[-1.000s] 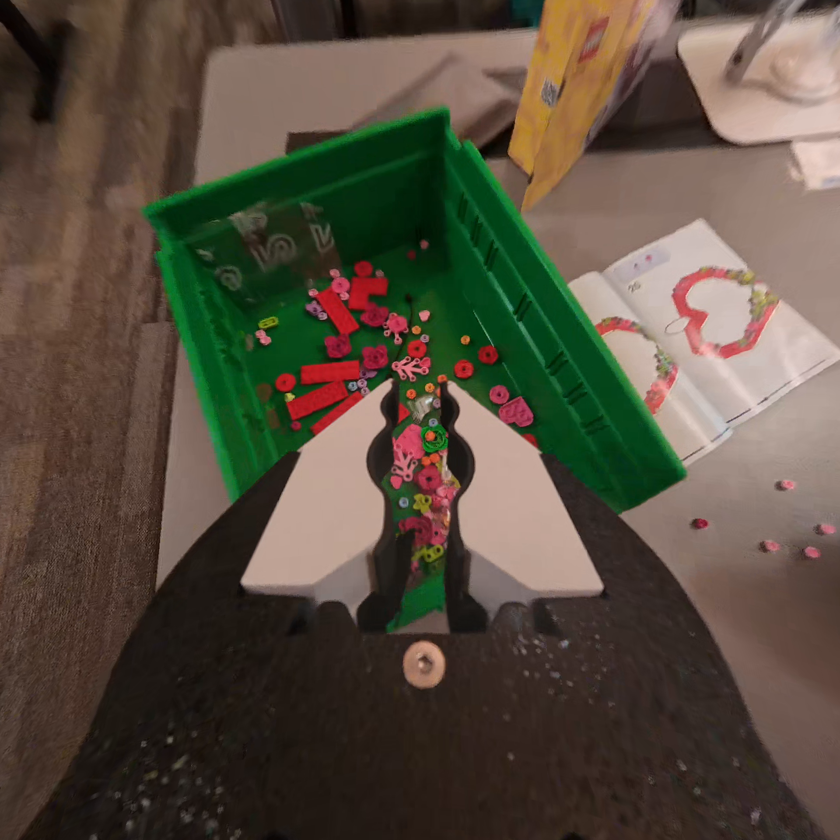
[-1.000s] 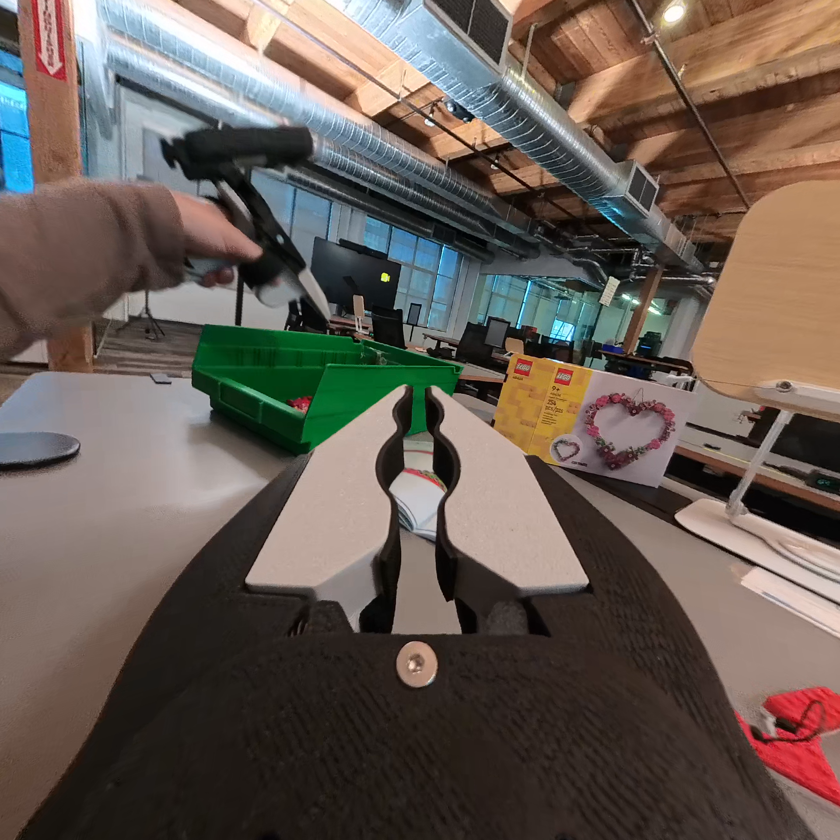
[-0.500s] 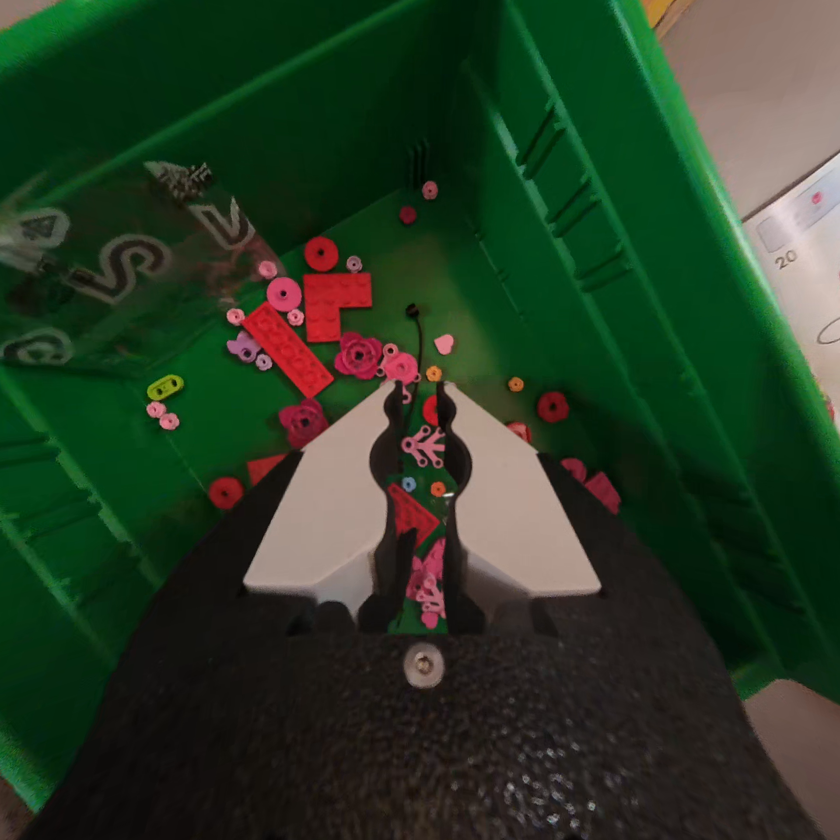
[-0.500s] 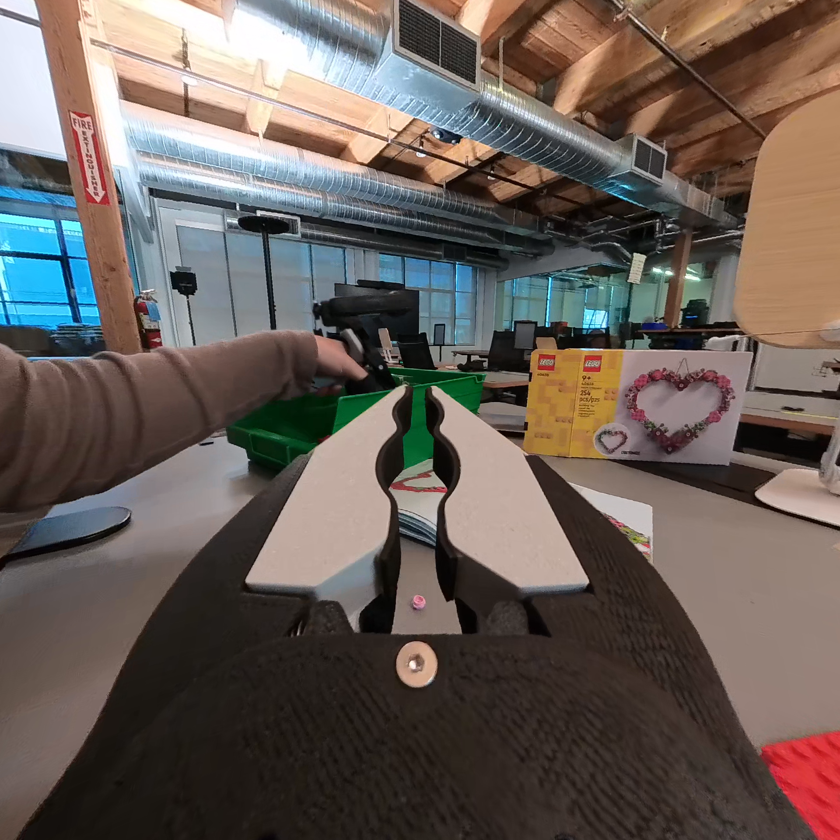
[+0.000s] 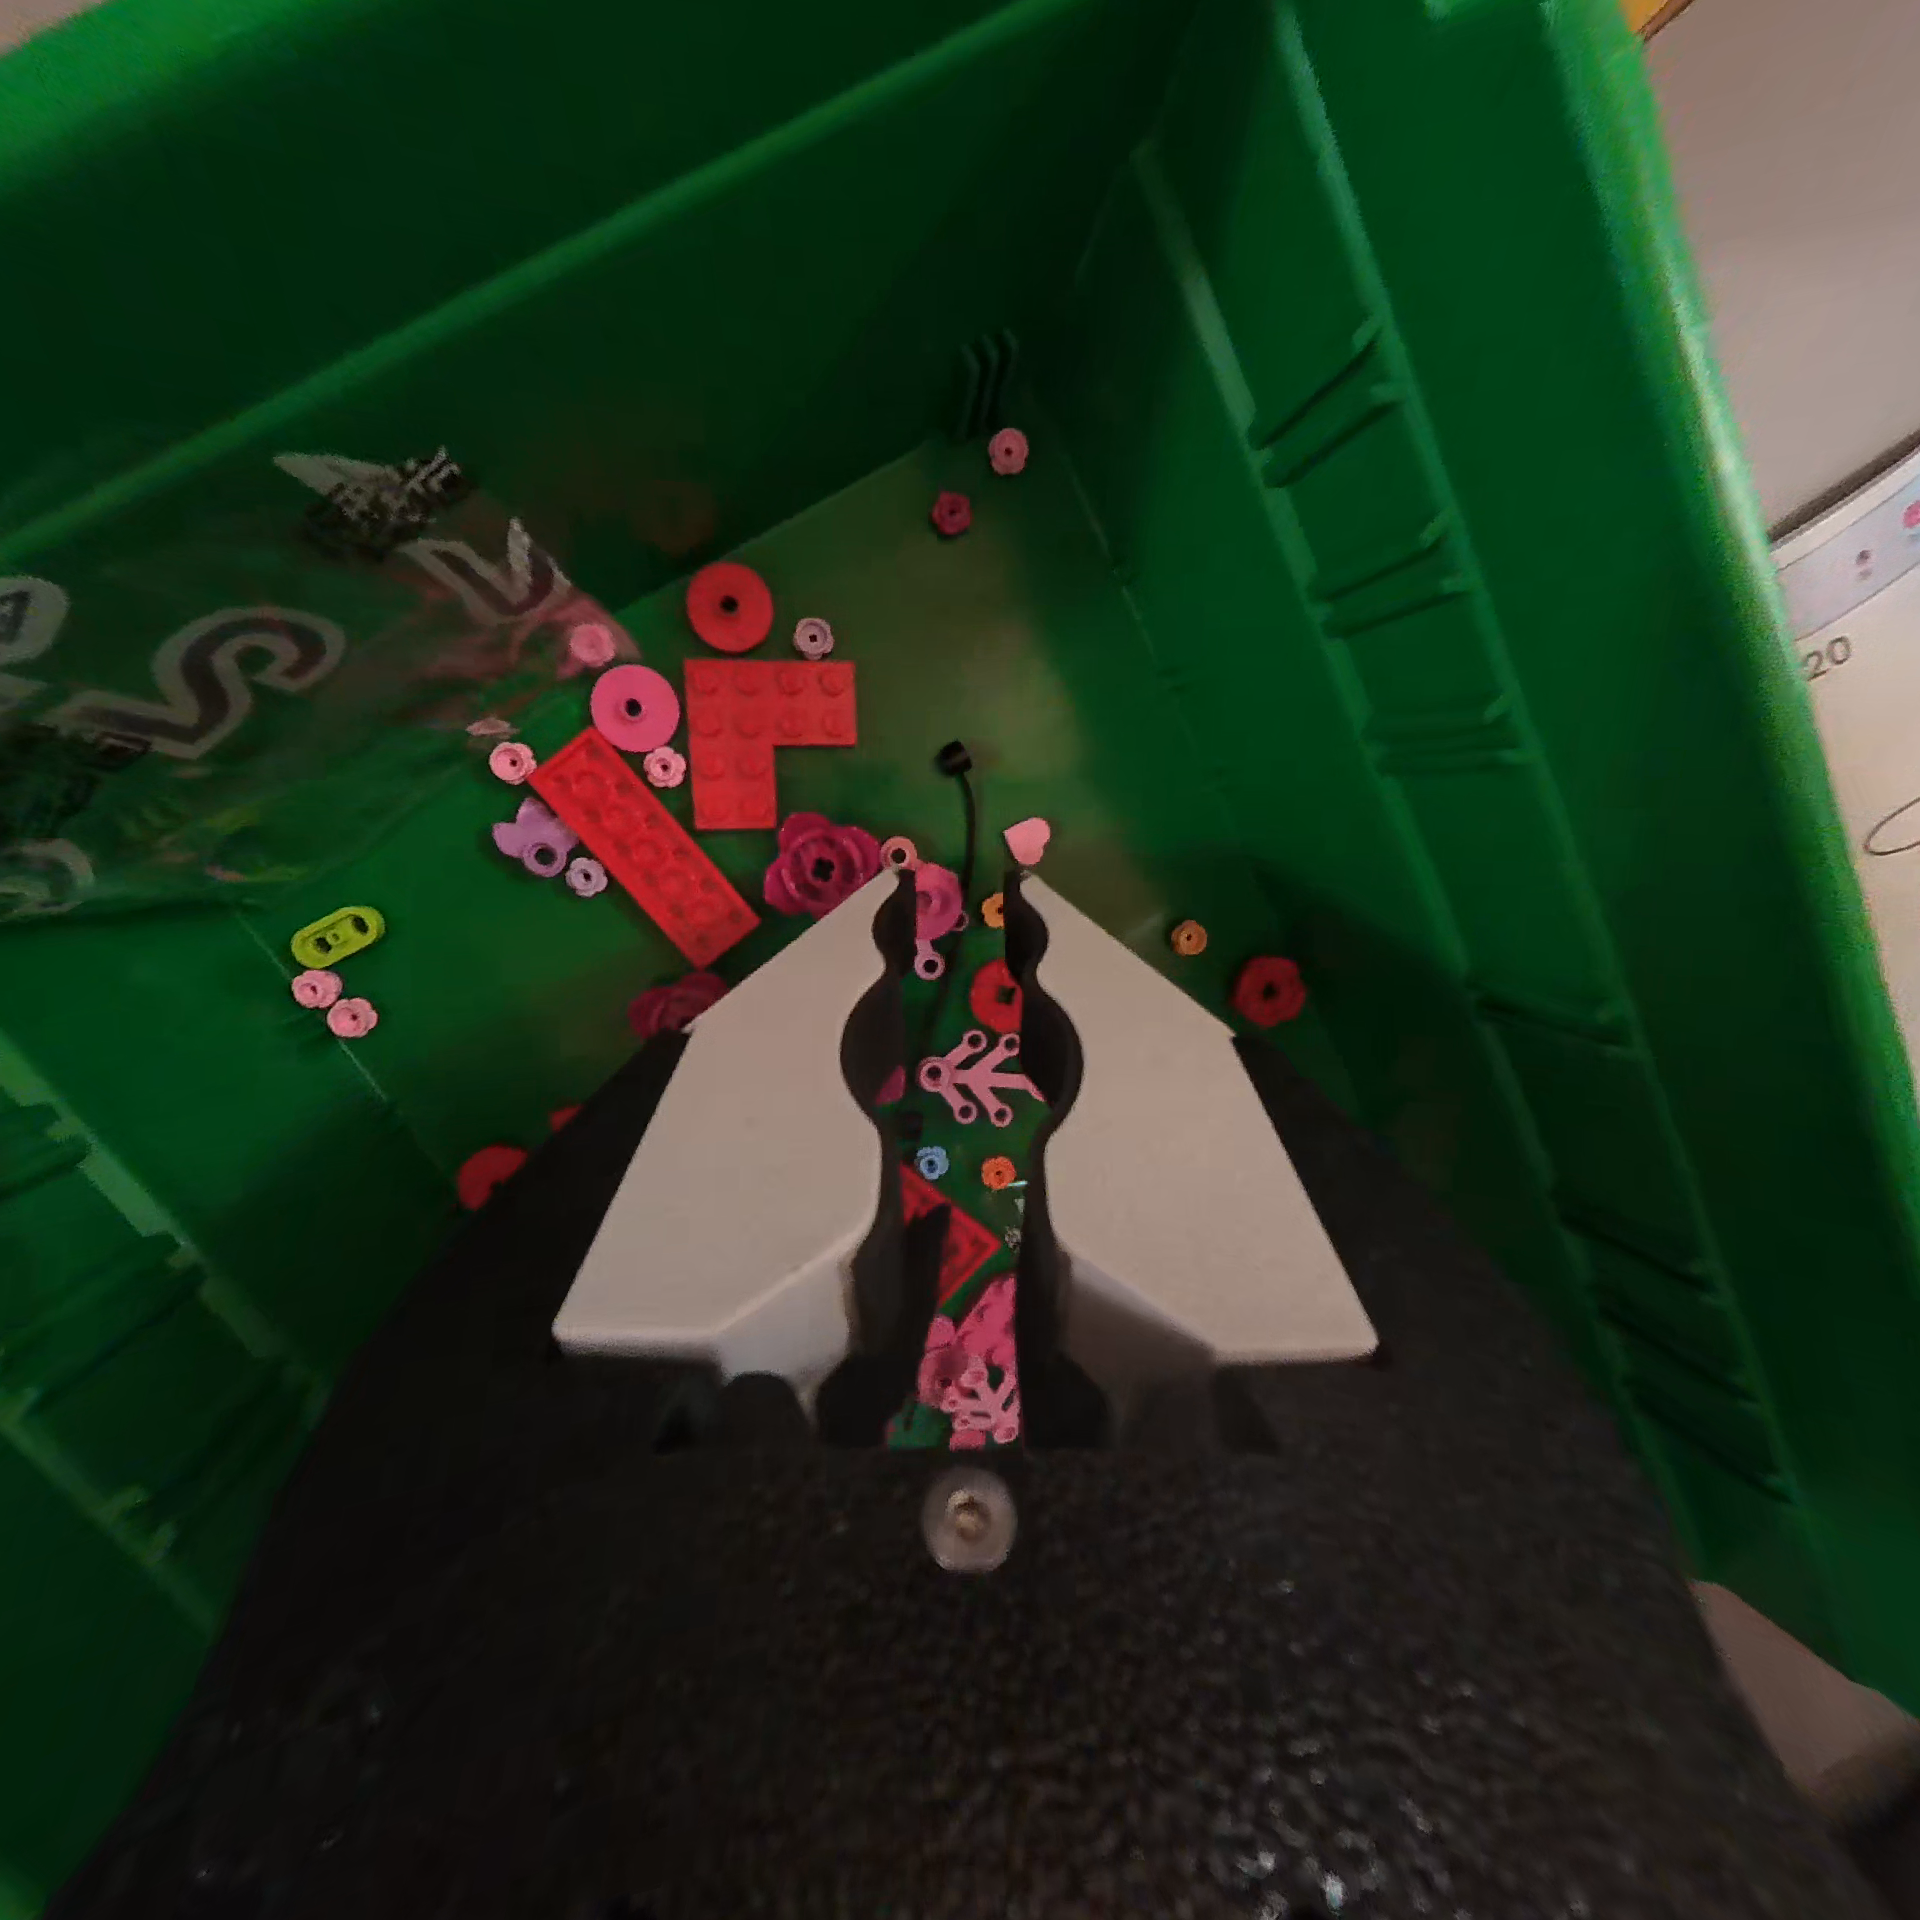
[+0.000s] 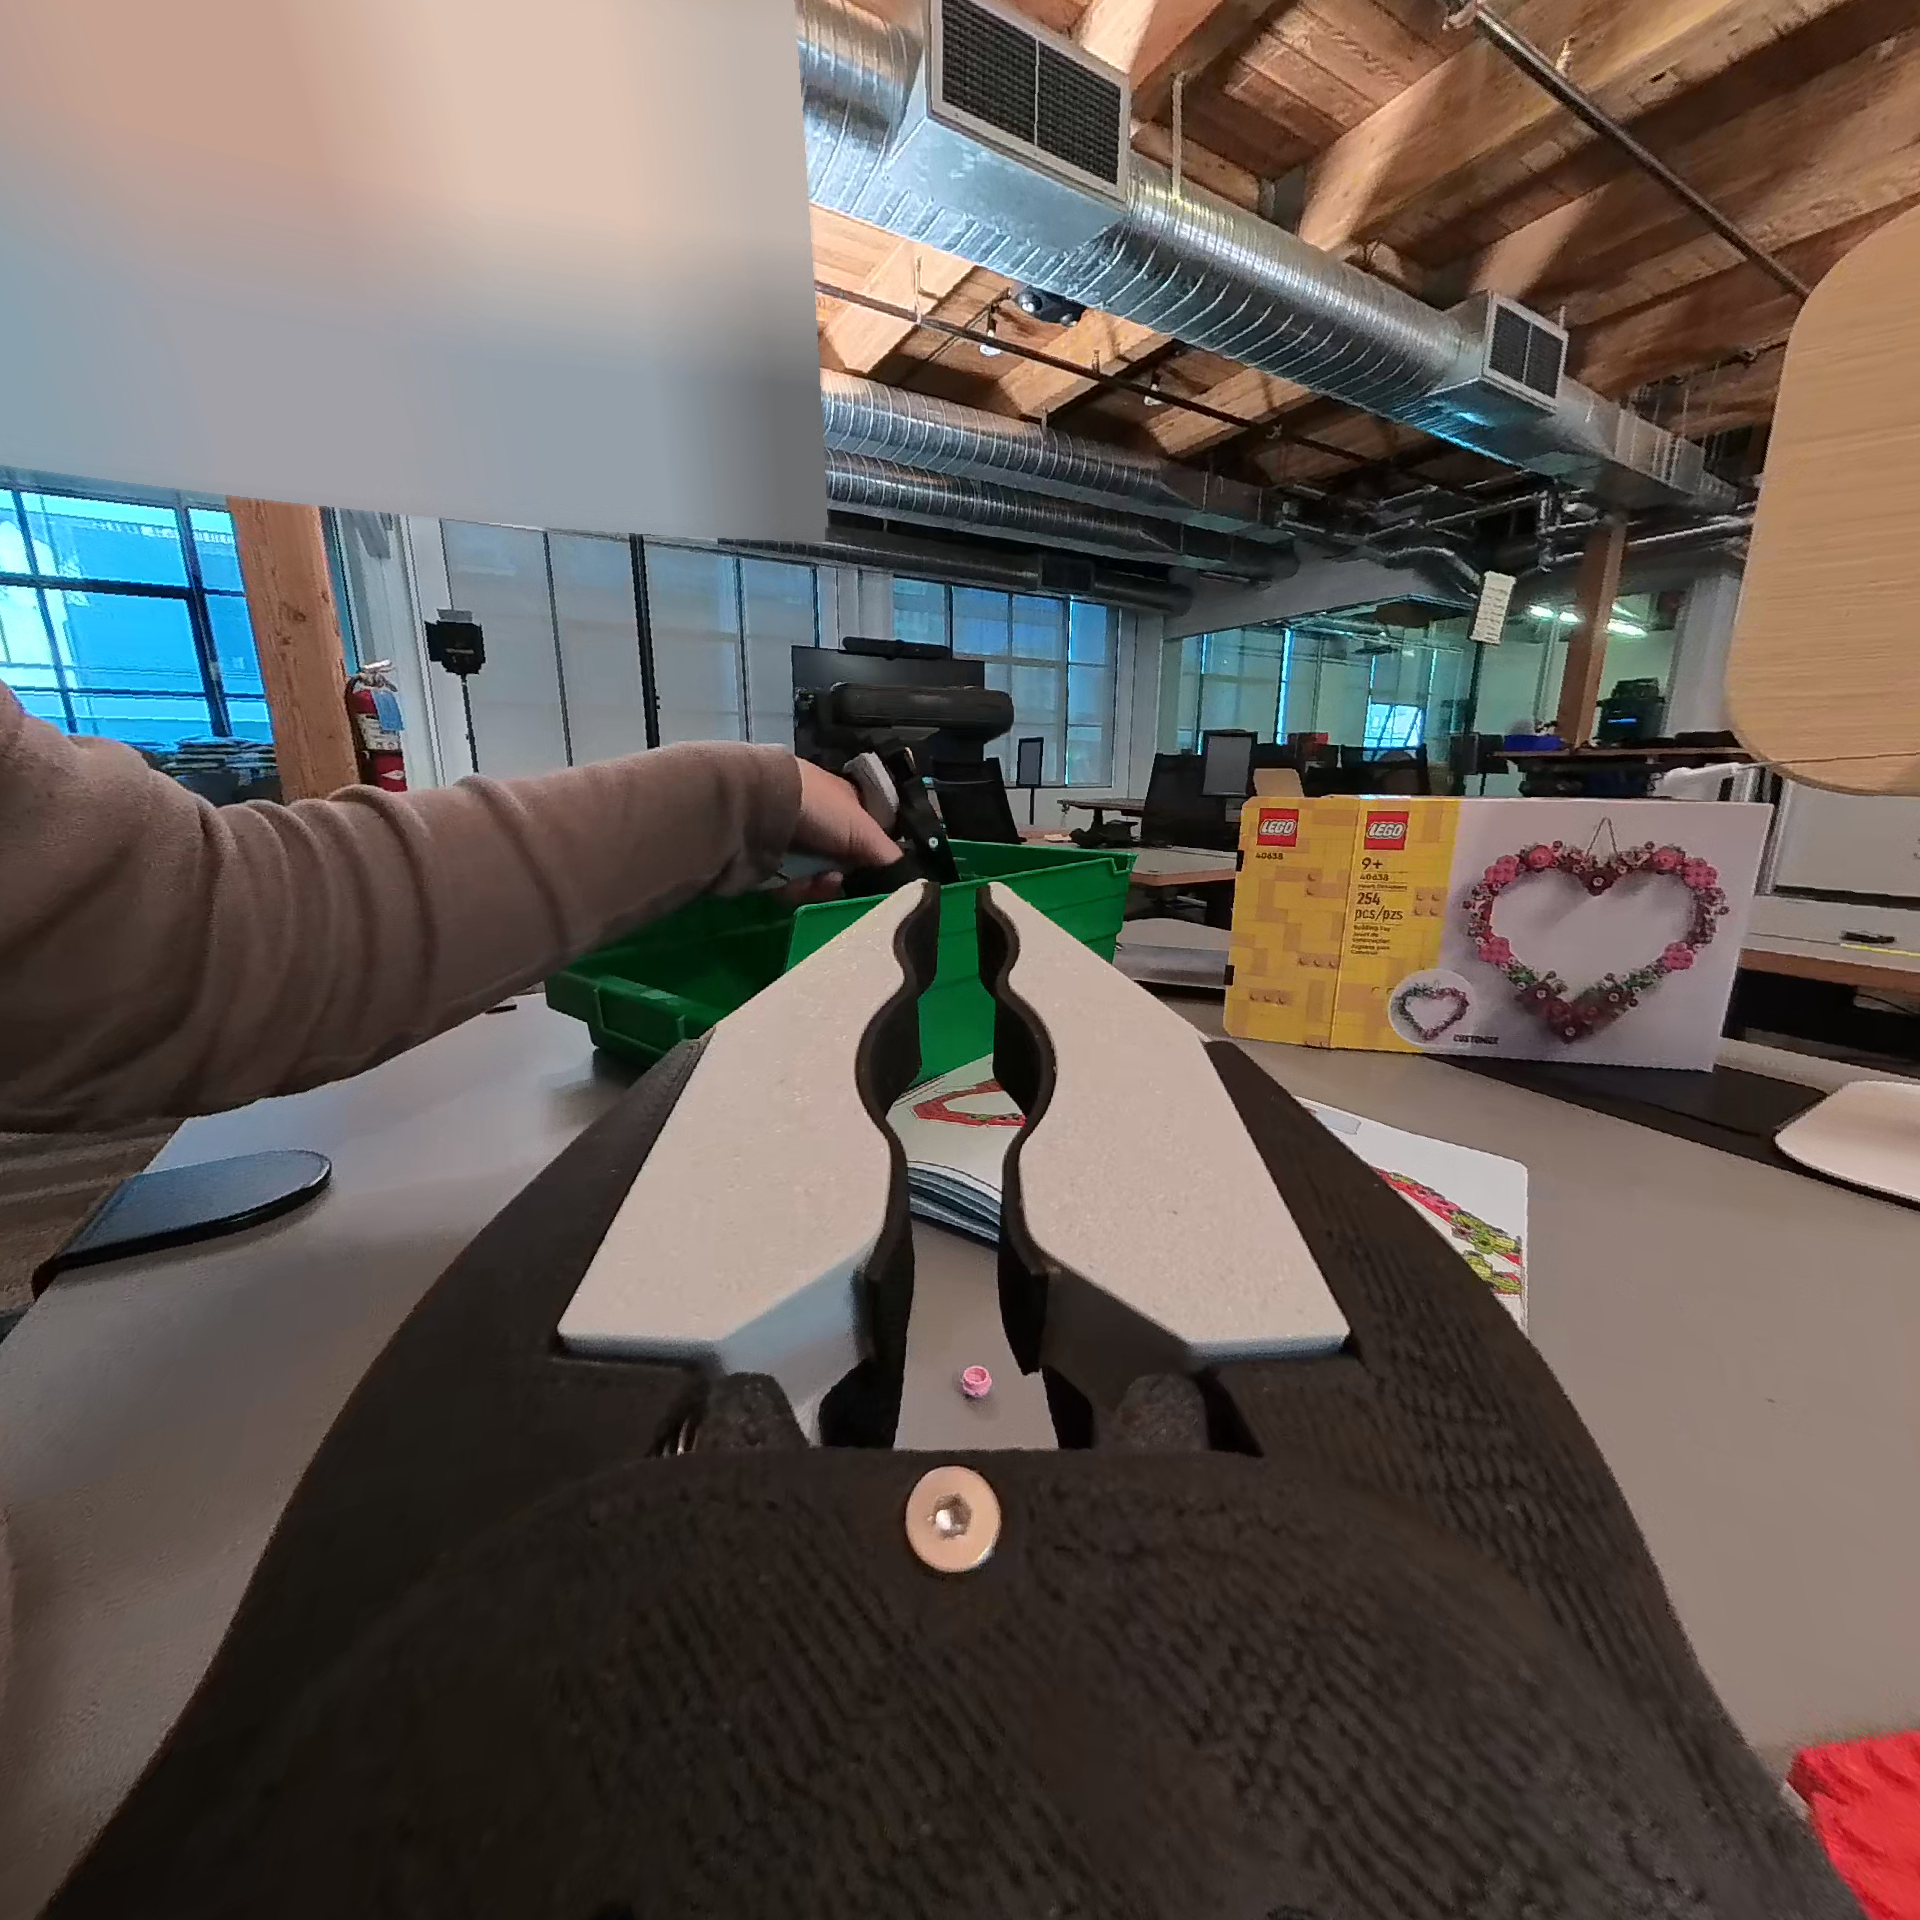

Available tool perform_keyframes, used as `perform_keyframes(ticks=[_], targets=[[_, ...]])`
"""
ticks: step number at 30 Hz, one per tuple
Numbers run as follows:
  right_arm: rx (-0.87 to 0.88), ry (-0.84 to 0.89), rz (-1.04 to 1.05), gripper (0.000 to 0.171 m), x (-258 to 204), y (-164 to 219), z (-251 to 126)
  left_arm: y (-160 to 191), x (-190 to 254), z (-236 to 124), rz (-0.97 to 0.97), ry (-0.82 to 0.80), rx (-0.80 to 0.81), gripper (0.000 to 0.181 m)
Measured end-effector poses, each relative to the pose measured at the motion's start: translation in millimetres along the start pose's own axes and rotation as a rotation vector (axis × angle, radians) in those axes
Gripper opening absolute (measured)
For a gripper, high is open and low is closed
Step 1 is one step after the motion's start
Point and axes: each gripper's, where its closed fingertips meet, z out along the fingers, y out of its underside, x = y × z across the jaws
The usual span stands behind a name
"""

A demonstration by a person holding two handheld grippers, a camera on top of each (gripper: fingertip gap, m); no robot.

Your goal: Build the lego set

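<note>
My left gripper (image 5: 958,878) is down inside the green bin (image 5: 1351,520), jaws a narrow gap apart and empty. Its tips hover over loose pieces on the bin floor: a dark pink rose (image 5: 821,878), a black string piece (image 5: 966,800), a pink heart (image 5: 1027,836) and a pink branch piece (image 5: 971,1075). An L-shaped red plate (image 5: 769,727) and a long red plate (image 5: 639,857) lie just beyond. My right gripper (image 6: 953,891) is level above the table, narrowly open and empty. A small pink stud (image 6: 976,1380) lies on the table under it.
A clear plastic bag (image 5: 208,686) leans on the bin's left wall. The open instruction booklet (image 6: 956,1143) lies between the right gripper and the bin (image 6: 686,997). The set's box (image 6: 1496,925) stands at back right. A red plate (image 6: 1860,1808) lies at bottom right. A person's sleeve (image 6: 364,904) reaches to the bin. There is about 35 cm between the tips of the two grippers. My left tips are roughly 4 cm from the L-shaped red plate (image 5: 769,727).
My left gripper has dropped from above the bin down inside it, close to the pieces. The right gripper has tilted down a little, bringing the pink stud into view.
</note>
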Motion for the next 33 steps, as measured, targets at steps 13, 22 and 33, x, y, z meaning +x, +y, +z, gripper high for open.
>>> perform_keyframes(ticks=[13, 22, 33], targets=[[-0.009, -0.026, -0.006, 0.005, -6, 1, 2, 9, -7, 7, -0.022, -0.057, -0.040, 0.012], [-0.011, -0.031, -0.011, 0.005, -7, 1, 2, 6, -6, 5, -0.051, -0.006, -0.013, 0.009], [-0.010, -0.029, -0.003, 0.005, -6, 1, 2, 7, 38, -83, -0.005, -0.013, 0.341, 0.009]])
